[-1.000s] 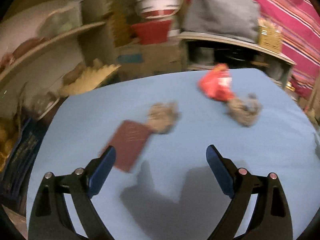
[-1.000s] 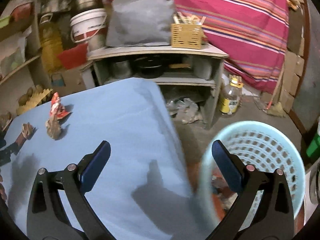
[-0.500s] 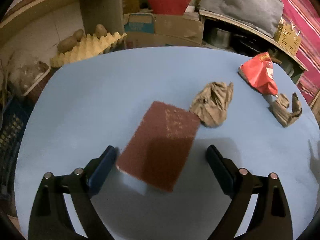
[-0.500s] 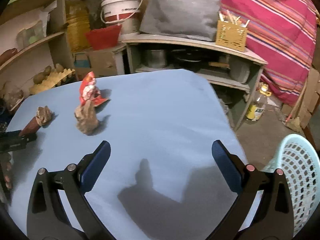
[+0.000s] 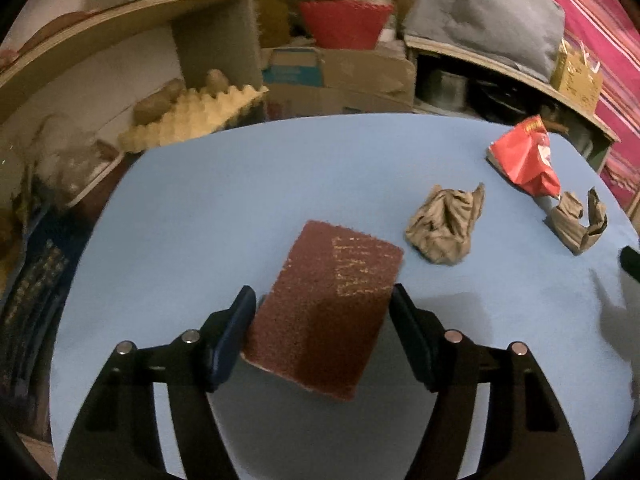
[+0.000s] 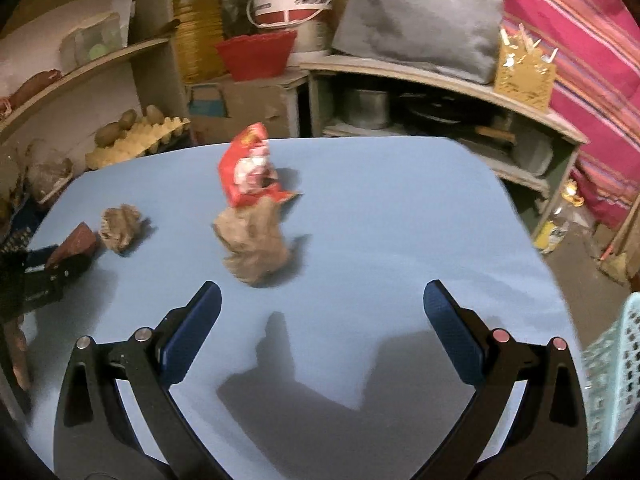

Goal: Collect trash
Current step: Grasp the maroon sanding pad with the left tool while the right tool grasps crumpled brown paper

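Left hand-held gripper [image 5: 320,320] sat low over the blue worktop [image 5: 200,208], jaws closing around a dark red scouring pad [image 5: 328,300]. The pad lay flat and skewed to the jaw line. The right pad looked to touch the pad's long edge; on the left a sliver of blue showed at the tip, so not yet a firm pinch.

Other trash on the worktop: a crumpled brown paper ball [image 5: 448,224] just beyond the pad's far right corner, a red snack wrapper [image 5: 524,156] near the far right edge, and a second brown paper wad [image 5: 576,224] touching the wrapper's lower end.

Right hand-held gripper [image 6: 320,320] hung wide open and empty, with that second wad [image 6: 254,244] just ahead of its left finger. The pale blue perforated basket [image 6: 612,380] stood off the worktop's right edge, likely the bin.

Judged step: pinch and lift the scouring pad.
- Thin flat item; keep the tips down against the worktop so the pads catch the edges rather than ride over the top.
- Skewed lie may make it swivel as the jaws meet; squaring the wrist to the long edges would help.
- Lift straight up, clear of the near paper ball.
- Risk: pad buckling or slipping out.
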Motion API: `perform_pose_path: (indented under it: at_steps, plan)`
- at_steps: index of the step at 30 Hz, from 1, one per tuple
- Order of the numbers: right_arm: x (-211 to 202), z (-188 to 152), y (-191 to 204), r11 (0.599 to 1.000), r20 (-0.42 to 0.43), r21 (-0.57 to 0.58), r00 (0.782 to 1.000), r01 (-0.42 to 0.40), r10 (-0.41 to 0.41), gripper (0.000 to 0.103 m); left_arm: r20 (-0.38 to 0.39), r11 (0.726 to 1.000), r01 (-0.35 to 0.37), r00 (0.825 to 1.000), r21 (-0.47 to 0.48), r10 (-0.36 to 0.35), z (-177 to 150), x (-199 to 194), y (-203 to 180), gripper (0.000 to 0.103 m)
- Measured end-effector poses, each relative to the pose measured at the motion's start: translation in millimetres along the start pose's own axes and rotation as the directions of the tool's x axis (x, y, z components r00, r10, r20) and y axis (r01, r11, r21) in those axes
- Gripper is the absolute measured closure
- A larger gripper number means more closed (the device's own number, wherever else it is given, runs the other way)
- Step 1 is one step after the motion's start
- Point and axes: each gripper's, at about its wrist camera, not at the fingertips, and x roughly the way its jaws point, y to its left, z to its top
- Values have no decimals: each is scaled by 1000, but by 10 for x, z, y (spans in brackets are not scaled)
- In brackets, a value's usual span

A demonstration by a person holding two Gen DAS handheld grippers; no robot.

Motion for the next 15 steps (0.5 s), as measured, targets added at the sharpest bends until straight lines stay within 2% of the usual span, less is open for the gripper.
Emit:
perform_pose_path:
  at_steps: [3, 6, 12, 15]
  plan:
    - [103, 62, 159, 1000, -7, -5, 1000, -28, 27, 4, 12, 1000, -17, 1000, -25, 17, -13, -135, 84, 35]
    - [224, 152, 273, 1000, -6, -20, 1000, -10, 9, 4, 42, 999, -20, 999, -39, 22, 13, -280, 147, 35]
    - [448, 247, 285, 999, -50, 21, 998, 28, -27, 5, 101, 996, -81, 991, -48, 86, 76, -462, 308, 35]
    - [486, 268, 270, 999, -55, 16, 998, 40, -39, 13, 112, 993, -101, 988, -57, 107, 75, -493, 368, 35]
